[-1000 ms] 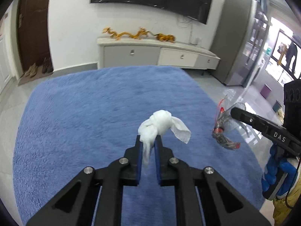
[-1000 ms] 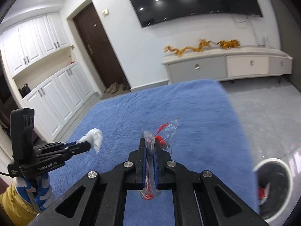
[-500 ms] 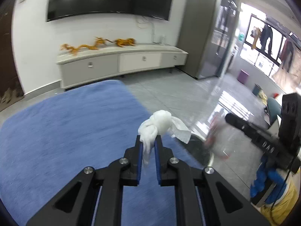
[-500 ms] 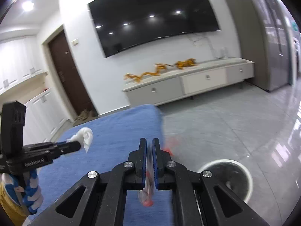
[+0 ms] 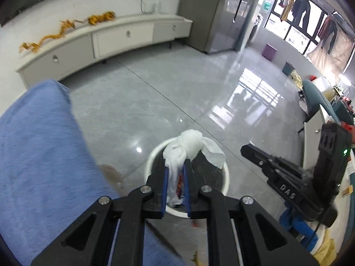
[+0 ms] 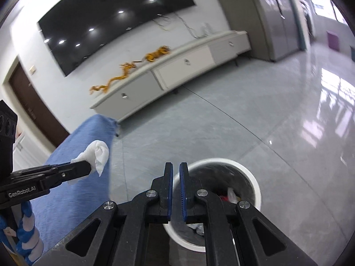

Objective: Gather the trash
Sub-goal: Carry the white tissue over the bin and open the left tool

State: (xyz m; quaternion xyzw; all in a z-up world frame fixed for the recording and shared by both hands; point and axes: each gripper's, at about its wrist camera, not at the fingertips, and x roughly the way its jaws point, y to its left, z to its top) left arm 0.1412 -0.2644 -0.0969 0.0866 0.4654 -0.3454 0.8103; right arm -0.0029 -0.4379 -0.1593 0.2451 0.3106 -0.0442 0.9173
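A crumpled white tissue (image 5: 191,143) is held clamped between the blue pads of the left tool (image 5: 175,170), directly above the white-rimmed trash bin (image 5: 225,178), presumably so that it falls inside once released. The right tool (image 6: 176,178) is seen parted slightly and holding nothing, poised over the same bin, where red and white scraps (image 6: 229,196) already lie. The bin is set on the grey tiled floor (image 6: 255,119) just beside the blue carpet (image 5: 40,146), probably to keep carrying short. Releasing the tissue is judged the step in hand.
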